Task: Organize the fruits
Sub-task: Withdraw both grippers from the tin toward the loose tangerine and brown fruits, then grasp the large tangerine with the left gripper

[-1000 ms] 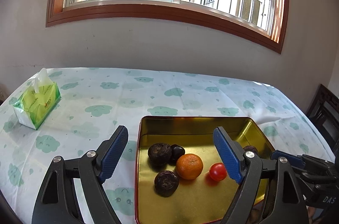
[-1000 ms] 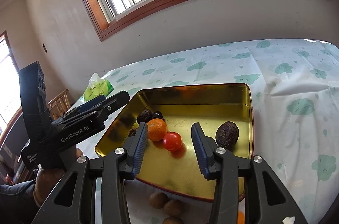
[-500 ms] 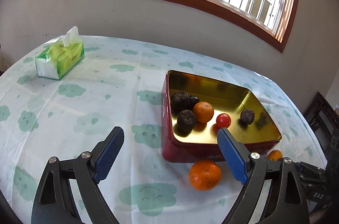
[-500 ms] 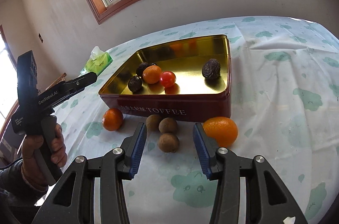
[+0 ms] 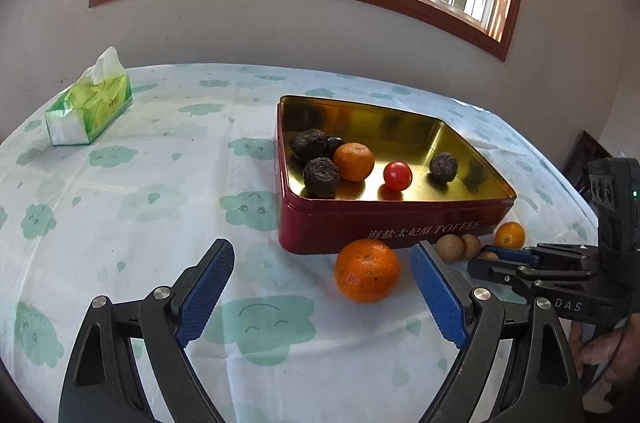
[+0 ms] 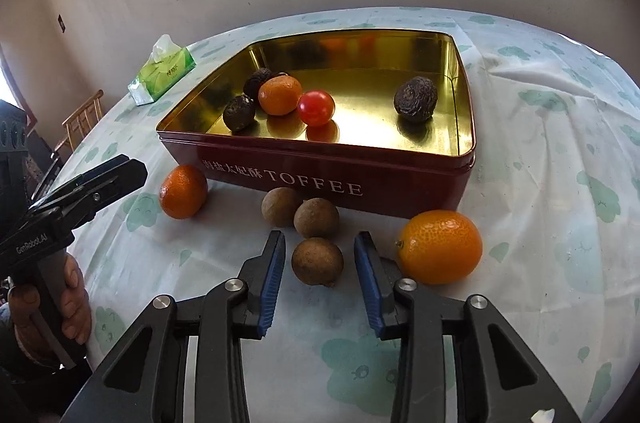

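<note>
A red toffee tin (image 5: 400, 223) (image 6: 400, 183) with a gold inside holds a mandarin (image 6: 280, 94), a cherry tomato (image 6: 316, 108) and three dark wrinkled fruits (image 6: 415, 99). In front of it on the cloth lie an orange (image 5: 367, 270), three brown longans (image 6: 316, 218) and a larger orange (image 6: 440, 247). My left gripper (image 5: 322, 251) is open, low over the cloth, with the first orange just ahead near its right finger. My right gripper (image 6: 319, 239) straddles the nearest longan (image 6: 317, 261). Its jaws are closing, with a thin gap still showing on each side.
A green tissue pack (image 5: 90, 111) sits at the far left of the table. A wooden chair (image 6: 82, 115) stands beyond the left edge and a dark chair (image 5: 588, 159) at the right. A person's hand (image 6: 74, 299) holds the left gripper's handle.
Both grippers drew back from over the tin and sank to the fruit in front of it. The right jaws narrowed around a longan.
</note>
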`<state>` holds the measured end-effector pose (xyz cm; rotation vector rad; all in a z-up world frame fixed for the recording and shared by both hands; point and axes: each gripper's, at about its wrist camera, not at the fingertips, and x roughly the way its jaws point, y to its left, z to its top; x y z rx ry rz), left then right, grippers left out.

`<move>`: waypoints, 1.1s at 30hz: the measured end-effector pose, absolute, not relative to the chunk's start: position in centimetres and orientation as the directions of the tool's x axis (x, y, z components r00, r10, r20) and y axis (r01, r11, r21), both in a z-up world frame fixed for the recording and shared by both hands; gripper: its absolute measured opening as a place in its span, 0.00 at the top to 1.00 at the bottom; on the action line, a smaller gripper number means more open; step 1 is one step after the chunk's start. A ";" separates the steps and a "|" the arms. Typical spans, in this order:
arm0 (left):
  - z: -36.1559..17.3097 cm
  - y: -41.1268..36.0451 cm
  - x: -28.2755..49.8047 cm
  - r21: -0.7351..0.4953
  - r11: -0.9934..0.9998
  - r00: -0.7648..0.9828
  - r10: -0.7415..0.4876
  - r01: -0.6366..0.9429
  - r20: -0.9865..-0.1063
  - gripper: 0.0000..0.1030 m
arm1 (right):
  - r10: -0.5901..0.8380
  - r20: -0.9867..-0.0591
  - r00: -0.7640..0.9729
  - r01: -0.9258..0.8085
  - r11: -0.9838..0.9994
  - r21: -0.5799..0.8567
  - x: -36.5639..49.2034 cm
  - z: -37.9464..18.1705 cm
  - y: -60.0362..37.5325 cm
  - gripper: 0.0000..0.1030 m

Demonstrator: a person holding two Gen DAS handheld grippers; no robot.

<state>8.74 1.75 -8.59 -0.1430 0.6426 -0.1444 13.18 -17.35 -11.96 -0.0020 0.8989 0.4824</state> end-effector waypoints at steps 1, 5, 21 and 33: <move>-8.6 1.5 8.6 -0.162 0.982 0.794 -0.172 0.093 -0.584 0.13 | 0.400 -0.752 0.525 -0.403 0.894 0.194 13.1 -12.0 -17.4 0.77; -8.6 1.4 8.7 -0.168 0.981 0.790 -0.177 0.095 -0.587 0.13 | 0.400 -0.728 0.557 -0.377 0.903 0.207 12.5 -11.7 -18.2 0.77; -9.7 -1.4 11.5 -0.141 0.974 0.682 -0.223 0.176 -0.697 0.35 | 0.480 -0.696 0.534 -0.390 0.870 0.301 12.5 -11.7 -19.3 0.76; -10.8 -2.3 12.1 -0.098 0.985 0.651 -0.169 0.143 -0.740 0.61 | 0.471 -0.709 0.525 -0.387 0.874 0.294 12.8 -12.0 -19.0 0.75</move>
